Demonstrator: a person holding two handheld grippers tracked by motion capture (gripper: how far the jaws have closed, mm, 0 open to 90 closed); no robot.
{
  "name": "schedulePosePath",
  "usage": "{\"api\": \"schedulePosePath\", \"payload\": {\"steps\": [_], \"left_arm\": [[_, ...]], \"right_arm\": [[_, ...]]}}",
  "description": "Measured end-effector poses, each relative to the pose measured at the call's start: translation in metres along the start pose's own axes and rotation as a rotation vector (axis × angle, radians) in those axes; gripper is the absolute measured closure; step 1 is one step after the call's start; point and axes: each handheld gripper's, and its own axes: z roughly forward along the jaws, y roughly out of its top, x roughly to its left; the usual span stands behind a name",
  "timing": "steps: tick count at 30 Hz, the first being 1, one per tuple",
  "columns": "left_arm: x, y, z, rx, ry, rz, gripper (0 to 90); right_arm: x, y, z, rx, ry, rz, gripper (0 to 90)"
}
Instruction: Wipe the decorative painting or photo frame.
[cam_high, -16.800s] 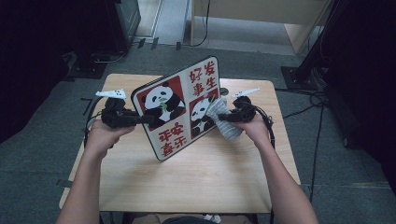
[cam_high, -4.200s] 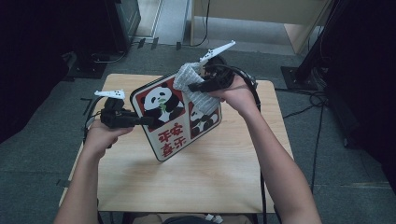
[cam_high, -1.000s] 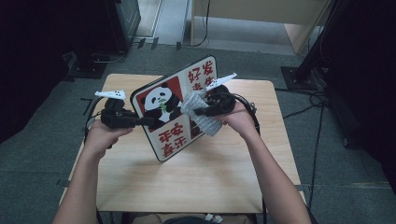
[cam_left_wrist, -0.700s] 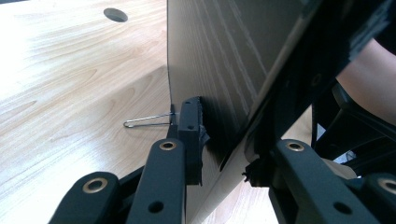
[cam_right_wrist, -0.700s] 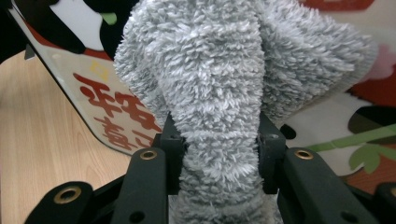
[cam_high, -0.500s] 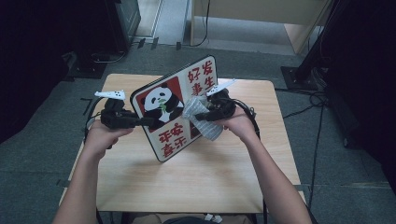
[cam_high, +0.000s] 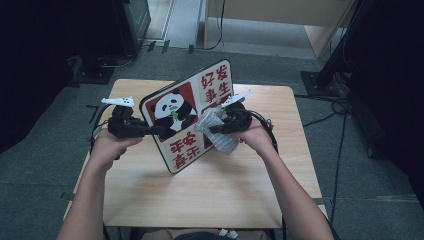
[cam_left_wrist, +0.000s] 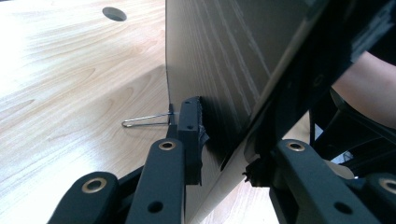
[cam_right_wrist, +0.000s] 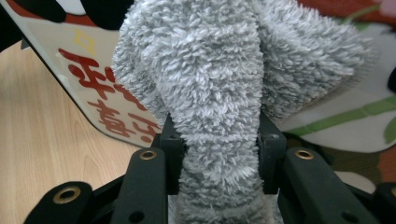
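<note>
The grey cloth (cam_high: 216, 131) has slid lower down the panda board (cam_high: 187, 115).

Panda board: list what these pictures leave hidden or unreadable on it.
- High view: the grey cloth and the right gripper cover the panda board's lower right panel.
- Left gripper view: the left gripper clamps the board's edge; only its wood-grain back faces the camera.
- Right gripper view: the cloth blocks most of the print.
</note>
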Motion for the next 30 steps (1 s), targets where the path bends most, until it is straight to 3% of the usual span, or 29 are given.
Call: {"api": "schedulePosePath", "payload": {"steps": [13,30], "left_arm": [[0.000,0.000,0.000,0.001,-0.001,-0.001,72.5],[-0.001,0.000,0.000,0.005,-0.005,-0.001,72.1]], "right_arm": [[-0.002,-0.013,0.012,0.029,-0.009,0.000,63.8],[-0.007,-0.032,0.030,0.085,-0.001,0.039,63.7]]}}
